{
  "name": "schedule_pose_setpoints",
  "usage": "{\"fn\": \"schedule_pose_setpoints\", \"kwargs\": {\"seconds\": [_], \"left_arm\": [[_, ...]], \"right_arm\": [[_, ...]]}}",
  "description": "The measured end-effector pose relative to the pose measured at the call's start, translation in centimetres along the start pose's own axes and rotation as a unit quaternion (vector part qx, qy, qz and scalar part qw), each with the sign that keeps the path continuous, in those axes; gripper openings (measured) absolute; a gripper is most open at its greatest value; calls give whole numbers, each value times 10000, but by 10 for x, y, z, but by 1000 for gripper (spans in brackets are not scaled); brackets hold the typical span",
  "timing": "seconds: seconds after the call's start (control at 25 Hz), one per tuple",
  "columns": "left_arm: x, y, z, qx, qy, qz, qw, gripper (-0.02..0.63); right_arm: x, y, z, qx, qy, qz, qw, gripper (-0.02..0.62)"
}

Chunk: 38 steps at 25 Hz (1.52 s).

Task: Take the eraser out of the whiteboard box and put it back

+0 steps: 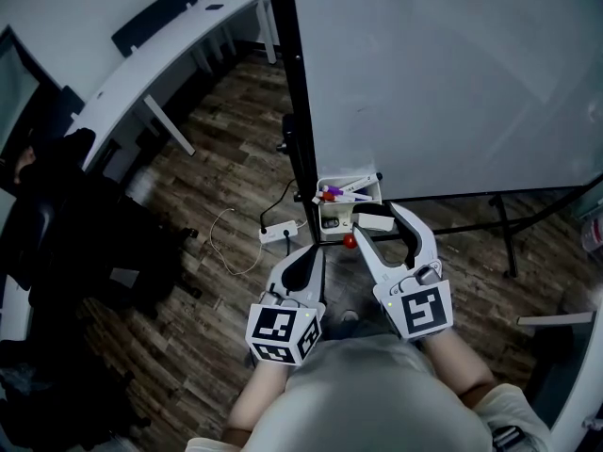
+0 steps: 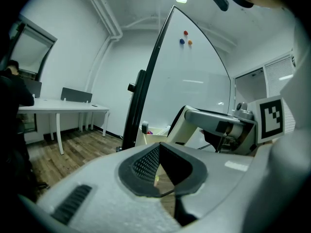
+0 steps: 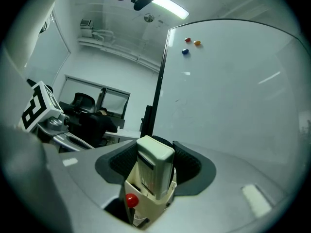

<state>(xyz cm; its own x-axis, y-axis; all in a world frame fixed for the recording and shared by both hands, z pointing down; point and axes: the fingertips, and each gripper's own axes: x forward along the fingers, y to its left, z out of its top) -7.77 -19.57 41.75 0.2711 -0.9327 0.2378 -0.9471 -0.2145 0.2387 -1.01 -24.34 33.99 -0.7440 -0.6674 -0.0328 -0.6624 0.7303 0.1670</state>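
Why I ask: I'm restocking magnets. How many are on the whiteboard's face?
3, clustered high on the whiteboard near its left edge: a red magnet, an orange magnet beside it, a blue magnet below. The red ball on the whiteboard box could be another.

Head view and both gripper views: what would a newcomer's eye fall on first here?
The large whiteboard fills the upper right of the head view. At its lower left corner, the right tongs grip a pale eraser upright, its lower end inside the small cream box. A small red ball sits on the box's front.
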Motion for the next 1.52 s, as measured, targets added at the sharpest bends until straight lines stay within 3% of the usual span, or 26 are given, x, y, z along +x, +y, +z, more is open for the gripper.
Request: {"fn": "schedule_pose_setpoints", "kwargs": {"seconds": [0.44, 0.92, 1.52], "left_arm": [[10, 4, -1, -30, -19, 156, 9999, 3], [16, 7, -2, -110, -31, 299, 9995, 3], [18, 7, -6, -118, 7, 300, 9995, 3]], "right_arm": [[14, -1, -36, -64, 328, 256, 9991, 238], [21, 1, -76, 245, 944, 450, 9942, 238], [25, 3, -93, 226, 1092, 488, 9926, 242]]}}
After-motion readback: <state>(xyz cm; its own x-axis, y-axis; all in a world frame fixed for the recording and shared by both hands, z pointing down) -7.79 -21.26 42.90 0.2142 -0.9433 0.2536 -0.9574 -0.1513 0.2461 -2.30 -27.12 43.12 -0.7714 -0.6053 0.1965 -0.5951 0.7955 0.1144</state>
